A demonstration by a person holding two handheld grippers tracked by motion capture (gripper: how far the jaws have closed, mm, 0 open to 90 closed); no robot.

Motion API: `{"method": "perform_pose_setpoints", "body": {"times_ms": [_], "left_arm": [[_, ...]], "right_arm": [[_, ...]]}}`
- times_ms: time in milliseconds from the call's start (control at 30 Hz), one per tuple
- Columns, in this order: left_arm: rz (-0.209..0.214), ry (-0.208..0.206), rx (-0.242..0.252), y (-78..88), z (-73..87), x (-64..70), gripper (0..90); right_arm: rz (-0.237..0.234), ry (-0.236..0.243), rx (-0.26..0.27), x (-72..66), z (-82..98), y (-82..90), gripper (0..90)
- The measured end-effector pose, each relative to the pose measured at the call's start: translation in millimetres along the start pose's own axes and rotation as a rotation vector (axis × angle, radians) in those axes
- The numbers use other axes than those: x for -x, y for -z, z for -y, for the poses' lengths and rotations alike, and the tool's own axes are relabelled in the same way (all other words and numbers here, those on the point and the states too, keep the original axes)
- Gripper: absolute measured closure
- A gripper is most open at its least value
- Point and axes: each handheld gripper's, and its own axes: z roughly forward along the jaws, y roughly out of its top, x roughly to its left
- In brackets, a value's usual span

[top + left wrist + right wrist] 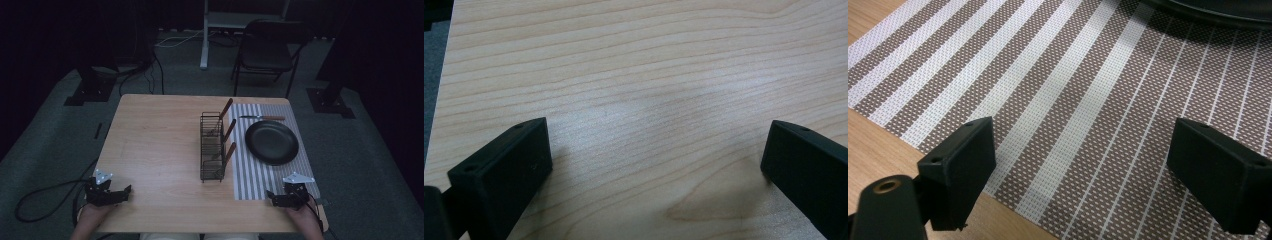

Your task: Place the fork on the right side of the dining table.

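Note:
On a wooden table (pixel 155 140) a striped placemat (pixel 260 177) carries a black plate (pixel 271 142) and, behind it, a wood-handled knife (pixel 261 118). To the mat's left stands a black wire caddy (pixel 212 146) with three wood-handled utensils sticking out. My left gripper (pixel 120 195) rests at the near left corner, open over bare wood (pixel 649 110), nothing between its jaws. At the near right my right gripper (pixel 277 199) is open above the placemat's near edge (pixel 1073 100), and the plate's rim (pixel 1213 10) shows at the top of the right gripper view.
A folding chair (pixel 267 50) and a white stand (pixel 205 45) sit on the floor beyond the table. Cables (pixel 45 195) trail on the floor at the left. Bare wood stretches between the left gripper and the caddy.

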Motion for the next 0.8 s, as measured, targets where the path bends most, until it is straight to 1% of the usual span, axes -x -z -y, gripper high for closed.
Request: {"method": "perform_pose_setpoints", "body": {"times_ms": [133, 367, 433, 533, 600, 633, 700, 767, 800], "left_arm": [[0.0, 0.0, 0.001, -0.1, 0.0, 0.0, 0.0], [0.001, -0.002, 0.002, -0.2, 0.1, -0.1, 0.0], [0.001, -0.002, 0.002, -0.2, 0.1, -0.1, 0.0], [0.001, -0.004, 0.0, -0.1, 0.1, -0.3, 0.0], [0.001, -0.004, 0.0, 0.0, 0.1, -0.3, 0.0], [0.001, -0.003, 0.001, -0.1, 0.1, -0.3, 0.0], [0.001, -0.004, 0.0, -0.1, 0.1, -0.3, 0.0], [0.001, -0.003, 0.001, -0.1, 0.1, -0.3, 0.0], [0.001, -0.003, 0.001, -0.1, 0.1, -0.3, 0.0]], "right_arm": [[0.009, -0.011, -0.019, -1.5, -3.2, -0.9, 11.1], [0.014, -0.01, -0.065, -2.3, -9.6, -1.5, 12.3], [0.002, -0.012, -0.076, -2.4, -11.8, -1.0, 13.0], [-0.014, -0.024, -0.07, -3.1, -15.2, 0.0, 13.0], [-0.014, -0.024, -0.064, -4.2, -17.9, 1.6, 13.0], [-0.022, -0.025, -0.062, -4.5, -19.3, 2.7, 13.0], [-0.018, -0.028, -0.049, -5.1, -22.5, 5.4, 13.3], [-0.032, -0.037, -0.034, -4.7, -26.0, 8.5, 13.9], [-0.03, -0.039, -0.024, -4.6, -28.0, 9.9, 13.9]]}}
